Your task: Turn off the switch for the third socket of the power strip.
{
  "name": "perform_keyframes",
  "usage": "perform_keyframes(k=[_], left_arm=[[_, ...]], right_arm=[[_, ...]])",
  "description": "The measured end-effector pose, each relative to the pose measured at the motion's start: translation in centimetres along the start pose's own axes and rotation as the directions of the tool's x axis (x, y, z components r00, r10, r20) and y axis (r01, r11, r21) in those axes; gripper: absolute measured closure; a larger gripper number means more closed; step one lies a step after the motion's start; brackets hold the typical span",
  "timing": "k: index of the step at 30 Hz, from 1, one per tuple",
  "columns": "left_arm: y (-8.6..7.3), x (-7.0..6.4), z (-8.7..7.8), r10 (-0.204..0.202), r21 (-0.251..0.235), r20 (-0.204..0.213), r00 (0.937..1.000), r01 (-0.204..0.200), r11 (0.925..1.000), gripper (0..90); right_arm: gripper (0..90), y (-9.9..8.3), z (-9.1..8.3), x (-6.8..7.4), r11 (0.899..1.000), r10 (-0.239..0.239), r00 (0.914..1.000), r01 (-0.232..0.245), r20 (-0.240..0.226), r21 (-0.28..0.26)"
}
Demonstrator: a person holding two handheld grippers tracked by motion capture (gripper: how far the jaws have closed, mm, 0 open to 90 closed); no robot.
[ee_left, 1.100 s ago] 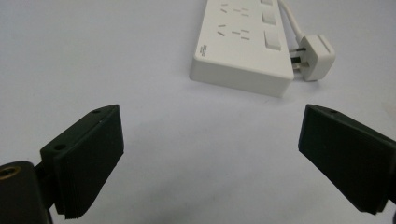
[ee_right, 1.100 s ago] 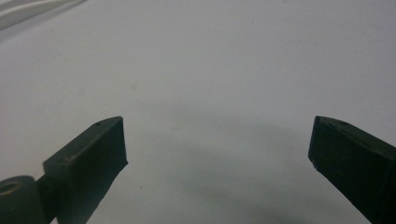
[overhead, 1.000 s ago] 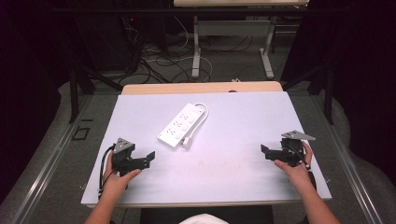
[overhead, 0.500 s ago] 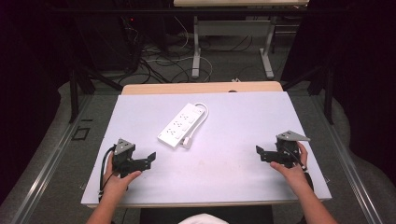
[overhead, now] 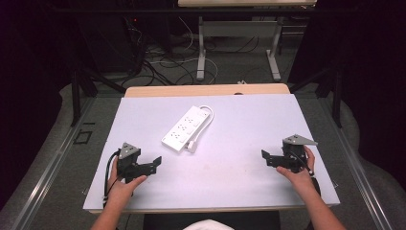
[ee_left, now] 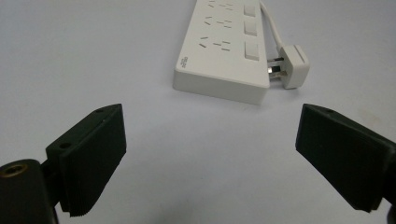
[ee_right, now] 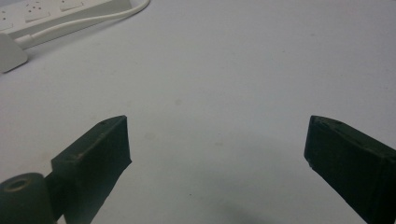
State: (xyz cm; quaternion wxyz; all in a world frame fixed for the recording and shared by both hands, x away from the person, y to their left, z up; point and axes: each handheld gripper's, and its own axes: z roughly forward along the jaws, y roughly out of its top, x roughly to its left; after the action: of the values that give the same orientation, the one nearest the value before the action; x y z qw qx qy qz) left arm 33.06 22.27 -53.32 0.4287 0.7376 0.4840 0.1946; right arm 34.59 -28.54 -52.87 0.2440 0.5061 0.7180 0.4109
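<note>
Both tongs, left and right, are wide apart, holding nothing. The power strip could slide away if they only nudge it.

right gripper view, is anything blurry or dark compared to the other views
Right gripper view: jaws soft and near-black, power strip slightly blurred at the top edge. Left gripper view: power strip sharp, its sockets legible. High view: table evenly lit, surroundings dark.

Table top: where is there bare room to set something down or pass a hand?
The table is bare between the left claw and right claw, along the near edge, and right of the power strip up to the far edge. It is crowded only around the strip, its looped cord and plug.
</note>
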Motion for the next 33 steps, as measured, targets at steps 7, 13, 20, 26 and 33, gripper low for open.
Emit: perform_keyframes(k=[7, 13, 20, 26, 33], left_arm=[[0.1, -1.0, 0.1, -0.005, -0.003, 0.026, 0.9996, 0.005, 1.0000, 9.0], [0.1, -1.8, 0.4, 0.002, 0.001, 0.040, 0.9992, -0.002, 1.0000, 8.9], [0.4, -2.8, 0.7, 0.024, 0.014, 0.046, 0.9987, -0.025, 0.9996, 8.9], [0.9, -3.5, 0.9, 0.051, 0.014, 0.050, 0.9974, -0.052, 0.9986, 9.1], [1.5, -4.2, 1.3, 0.067, 0.014, 0.052, 0.9964, -0.067, 0.9976, 12.8]], right_arm=[[6.3, -0.1, 0.1, 0.0, 1.000, -0.007, 0.9999, 0.007, -0.010, 0.002], [6.4, -0.1, 0.1, 0.1, 1.000, -0.004, 0.9999, 0.004, -0.013, 0.007], [6.4, -0.1, 0.1, 0.2, 1.000, -0.002, 0.9998, 0.002, -0.018, 0.009], [6.4, -0.1, 0.1, 0.2, 1.000, 0.001, 0.9998, -0.001, -0.019, 0.009], [6.5, -0.1, 0.2, 0.2, 1.000, 0.002, 0.9998, -0.002, -0.018, 0.007]])
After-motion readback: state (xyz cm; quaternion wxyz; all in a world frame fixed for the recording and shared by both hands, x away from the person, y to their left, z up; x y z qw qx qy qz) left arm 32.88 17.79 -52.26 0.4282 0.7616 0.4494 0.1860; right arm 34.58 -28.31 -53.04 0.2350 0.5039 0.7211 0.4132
